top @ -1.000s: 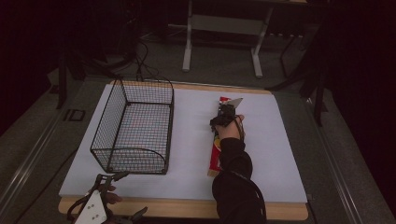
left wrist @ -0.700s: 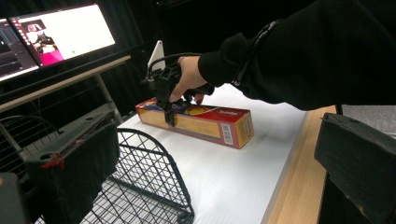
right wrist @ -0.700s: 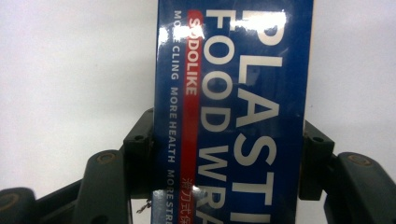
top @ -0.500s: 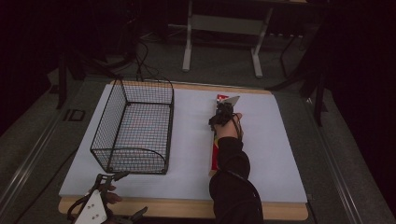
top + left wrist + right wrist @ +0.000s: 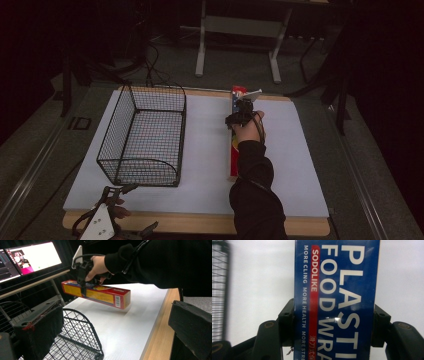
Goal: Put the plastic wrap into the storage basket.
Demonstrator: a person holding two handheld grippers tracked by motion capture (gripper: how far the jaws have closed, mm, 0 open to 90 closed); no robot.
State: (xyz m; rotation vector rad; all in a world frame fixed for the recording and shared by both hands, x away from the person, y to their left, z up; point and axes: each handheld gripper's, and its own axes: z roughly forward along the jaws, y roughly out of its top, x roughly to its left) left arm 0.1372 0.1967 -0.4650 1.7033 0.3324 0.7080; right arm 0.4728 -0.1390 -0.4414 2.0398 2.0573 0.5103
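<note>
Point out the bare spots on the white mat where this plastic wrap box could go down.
Free: the mat right of the plastic wrap box, the strip between box and wire basket, and the basket's floor. Crowded: the near-left corner by the left gripper.

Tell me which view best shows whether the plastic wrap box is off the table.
Left gripper view: it sees the plastic wrap box side-on, lifted clear of the white table in the right gripper. The right gripper view shows just its blue label between the jaws; in the high view the arm hides most of it.
</note>
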